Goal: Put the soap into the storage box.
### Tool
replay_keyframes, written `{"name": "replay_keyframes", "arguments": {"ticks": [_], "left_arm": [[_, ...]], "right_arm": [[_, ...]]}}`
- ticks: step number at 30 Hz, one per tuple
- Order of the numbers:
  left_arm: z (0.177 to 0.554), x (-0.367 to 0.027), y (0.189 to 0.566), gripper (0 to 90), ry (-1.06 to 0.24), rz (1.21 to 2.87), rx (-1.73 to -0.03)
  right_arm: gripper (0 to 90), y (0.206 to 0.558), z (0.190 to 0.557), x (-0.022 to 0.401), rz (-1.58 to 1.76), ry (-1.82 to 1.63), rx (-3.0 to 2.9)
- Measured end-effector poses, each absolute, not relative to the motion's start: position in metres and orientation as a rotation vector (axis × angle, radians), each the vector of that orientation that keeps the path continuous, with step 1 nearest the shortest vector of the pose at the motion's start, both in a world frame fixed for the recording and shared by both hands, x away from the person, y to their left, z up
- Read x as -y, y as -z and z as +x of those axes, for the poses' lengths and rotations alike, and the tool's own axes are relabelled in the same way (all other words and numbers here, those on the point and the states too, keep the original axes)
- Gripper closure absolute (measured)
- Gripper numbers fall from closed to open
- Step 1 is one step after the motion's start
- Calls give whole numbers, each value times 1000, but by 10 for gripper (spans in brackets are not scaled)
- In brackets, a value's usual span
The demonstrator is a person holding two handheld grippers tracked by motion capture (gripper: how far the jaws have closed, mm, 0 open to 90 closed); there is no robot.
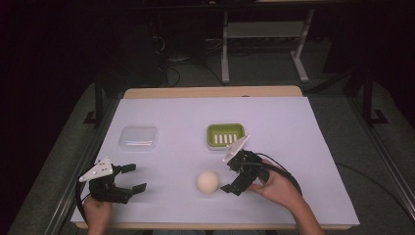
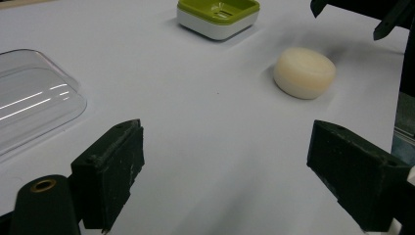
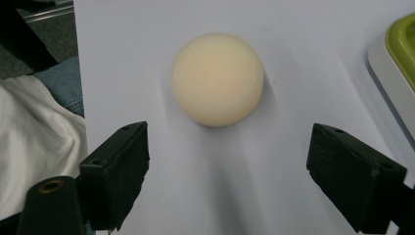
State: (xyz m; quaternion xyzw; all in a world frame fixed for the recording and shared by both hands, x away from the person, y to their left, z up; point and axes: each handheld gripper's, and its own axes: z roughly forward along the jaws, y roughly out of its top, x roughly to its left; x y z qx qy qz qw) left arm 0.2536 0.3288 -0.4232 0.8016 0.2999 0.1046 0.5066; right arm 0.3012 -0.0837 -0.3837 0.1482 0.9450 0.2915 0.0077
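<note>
The white sheet (image 1: 293, 127) is covering the table, the green soap dish (image 1: 225, 135) sitting mid-sheet. The right gripper (image 1: 229, 177) is gaping wide just beside the round soap (image 1: 208, 182) (untouched); the left gripper (image 1: 135, 177) is gaping wide, well apart.
</note>
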Motion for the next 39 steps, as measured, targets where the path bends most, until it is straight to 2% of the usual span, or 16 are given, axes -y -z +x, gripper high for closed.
{"name": "replay_keyframes", "arguments": {"ticks": [18,39], "left_arm": [[253,-330,423,132,-252,1928,-730],[253,-329,423,132,-244,1921,-731]], "right_arm": [[152,391,315,41,392,-818,-3033],[146,410,319,17,397,-690,-3083]]}}
